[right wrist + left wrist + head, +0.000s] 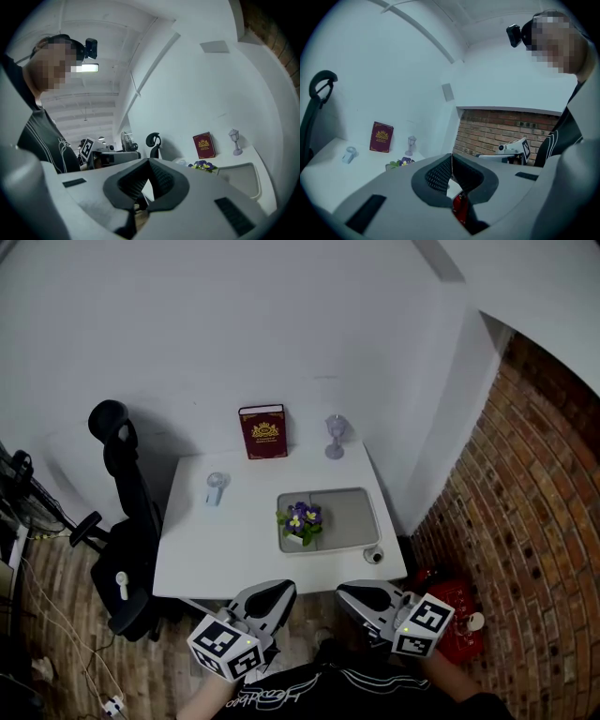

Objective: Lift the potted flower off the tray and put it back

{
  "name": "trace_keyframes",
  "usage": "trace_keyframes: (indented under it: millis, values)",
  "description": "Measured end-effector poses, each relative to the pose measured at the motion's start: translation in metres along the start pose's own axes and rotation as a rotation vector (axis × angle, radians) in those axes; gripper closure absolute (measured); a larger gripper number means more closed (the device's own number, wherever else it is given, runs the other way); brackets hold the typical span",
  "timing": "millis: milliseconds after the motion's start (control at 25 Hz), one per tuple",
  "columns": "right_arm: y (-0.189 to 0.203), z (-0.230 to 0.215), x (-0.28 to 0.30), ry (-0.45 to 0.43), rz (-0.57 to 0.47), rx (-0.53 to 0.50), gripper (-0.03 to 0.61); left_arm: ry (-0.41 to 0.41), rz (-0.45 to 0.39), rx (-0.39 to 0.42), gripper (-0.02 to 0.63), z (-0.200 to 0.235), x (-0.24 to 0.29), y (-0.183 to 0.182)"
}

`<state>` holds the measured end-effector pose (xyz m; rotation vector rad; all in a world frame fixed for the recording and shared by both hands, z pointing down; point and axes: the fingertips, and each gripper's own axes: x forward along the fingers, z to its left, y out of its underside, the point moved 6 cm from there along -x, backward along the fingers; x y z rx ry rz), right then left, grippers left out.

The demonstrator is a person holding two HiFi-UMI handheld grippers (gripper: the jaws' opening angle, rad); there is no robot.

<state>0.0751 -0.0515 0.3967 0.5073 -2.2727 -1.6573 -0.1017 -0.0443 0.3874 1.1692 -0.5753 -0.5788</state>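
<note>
Left gripper (278,589) closed; flower (301,519) in tray (349,518)

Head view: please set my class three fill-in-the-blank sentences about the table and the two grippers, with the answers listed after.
The potted flower stands at the tray's ____ end.
The red book stands upright against the ____.
The left gripper and the right gripper both have their jaws ____.
Missing words: left; wall; shut.

Left tongs (451,158) closed tip to tip; potted flower (401,162) beyond them, red book (381,137) (upright) farther back.
</note>
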Motion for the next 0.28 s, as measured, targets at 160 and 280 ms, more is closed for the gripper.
trace_keyframes:
  millis: [160,280]
  values:
    - [0.0023,0.0014,-0.0029,0.012,-0.016,0.016,0.577,-0.006,-0.004,-0.003,0.578,0.0017,-0.0042,0.0013]
    - [0.0053,0.0017,-0.0050,0.033,-0.016,0.025,0.577,0.000,-0.010,-0.010,0.578,0.0032,-0.0059,0.0012]
